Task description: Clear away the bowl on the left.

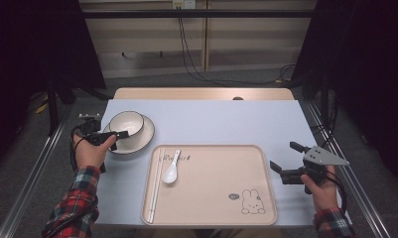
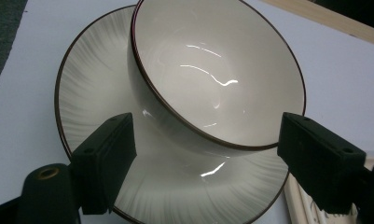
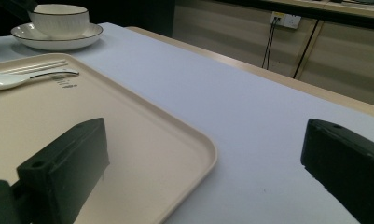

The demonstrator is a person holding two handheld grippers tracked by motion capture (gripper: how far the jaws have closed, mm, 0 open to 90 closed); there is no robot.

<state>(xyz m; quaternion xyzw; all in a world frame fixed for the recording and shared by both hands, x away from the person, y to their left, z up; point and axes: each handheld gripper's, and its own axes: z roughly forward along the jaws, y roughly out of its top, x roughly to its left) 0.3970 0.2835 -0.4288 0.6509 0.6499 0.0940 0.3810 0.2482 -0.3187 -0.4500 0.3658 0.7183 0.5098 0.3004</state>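
Two hand-held grippers are at the table, and the work in hand is the pickup of the white glazed ceramic bowl with a dark rim [image 1: 126,123], which stands upright on the matching white ribbed saucer plate with a dark edge [image 1: 146,139]. The left gripper [image 1: 118,134] is at the near-left side of that plate, its jaws apart. In the left gripper view the bowl [image 2: 217,70] lies just ahead of the two black jaws, its near wall lined up with the gap between them and neither pad touching it; the plate [image 2: 93,79] runs beneath and beyond the jaw tips. This wide setting suits the bowl's thick rim: one jaw would probably pass inside the rim and one outside before closing. The right gripper [image 1: 284,159] is well apart from the bowl, held level just off the right edge of the beige rectangular plastic tray with a rabbit print [image 1: 211,208], jaws apart and empty. In the right gripper view the tray corner [image 3: 194,154] passes between its jaws, with the pale blue table top [image 3: 250,107] ahead. The white ceramic soup spoon [image 1: 170,171] and white chopsticks [image 1: 156,186] lie on the tray's left part, presumably leaving space for the bowl.
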